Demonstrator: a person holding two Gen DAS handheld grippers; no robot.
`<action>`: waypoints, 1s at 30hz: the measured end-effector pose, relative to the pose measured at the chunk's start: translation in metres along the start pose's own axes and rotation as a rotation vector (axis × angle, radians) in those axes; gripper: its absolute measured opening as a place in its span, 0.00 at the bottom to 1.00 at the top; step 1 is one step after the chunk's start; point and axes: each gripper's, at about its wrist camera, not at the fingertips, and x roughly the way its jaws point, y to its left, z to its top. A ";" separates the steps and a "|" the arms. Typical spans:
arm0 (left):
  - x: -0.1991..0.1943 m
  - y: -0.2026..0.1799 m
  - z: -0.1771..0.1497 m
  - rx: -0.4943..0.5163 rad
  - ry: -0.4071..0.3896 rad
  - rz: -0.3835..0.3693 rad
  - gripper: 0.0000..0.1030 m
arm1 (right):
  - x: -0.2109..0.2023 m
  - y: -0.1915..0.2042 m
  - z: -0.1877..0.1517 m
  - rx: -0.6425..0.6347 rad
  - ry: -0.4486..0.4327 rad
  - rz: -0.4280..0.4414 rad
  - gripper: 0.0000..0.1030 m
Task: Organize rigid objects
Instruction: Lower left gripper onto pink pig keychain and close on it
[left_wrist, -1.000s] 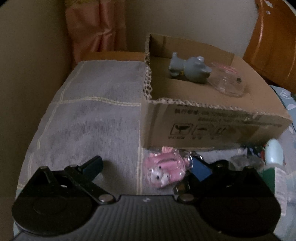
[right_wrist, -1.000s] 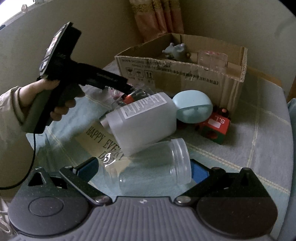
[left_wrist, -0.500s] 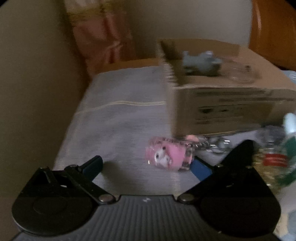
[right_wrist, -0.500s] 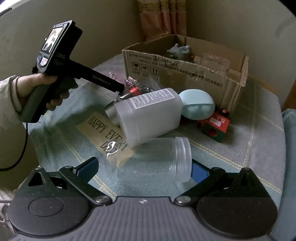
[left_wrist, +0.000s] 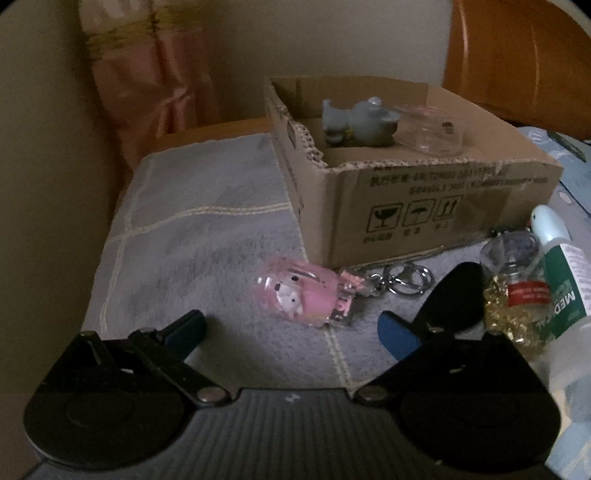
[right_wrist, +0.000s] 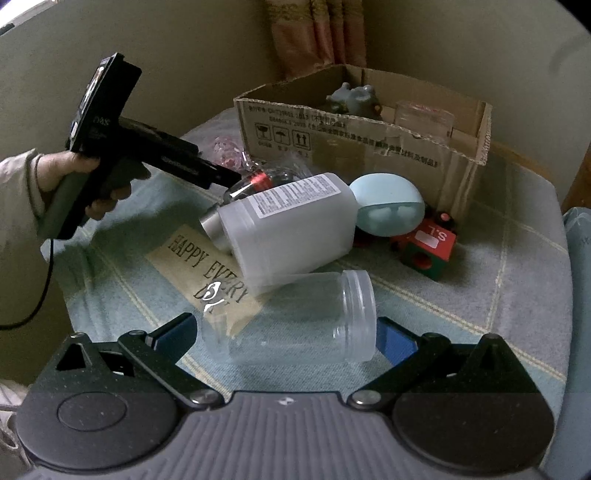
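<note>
We see the cardboard box (right_wrist: 364, 147) at the table's back, holding a grey figurine (left_wrist: 360, 122) and a clear container (left_wrist: 430, 129). White bottle (right_wrist: 291, 221) lies on its side, touching the clear jar (right_wrist: 295, 317). Right gripper (right_wrist: 286, 332): fingers spread round the jar. Left gripper (left_wrist: 291, 328): spread, pink keychain (left_wrist: 306, 295) lying between, untouched.
</note>
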 end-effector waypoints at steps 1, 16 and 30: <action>-0.001 0.000 -0.001 0.001 0.003 -0.004 0.95 | 0.001 -0.001 0.000 0.002 0.001 0.000 1.00; 0.001 -0.005 0.004 0.106 -0.039 -0.070 0.73 | 0.008 -0.001 0.003 -0.001 0.024 0.001 1.00; 0.000 -0.013 0.009 0.180 -0.056 -0.051 0.52 | 0.004 0.009 0.005 -0.027 0.019 -0.057 1.00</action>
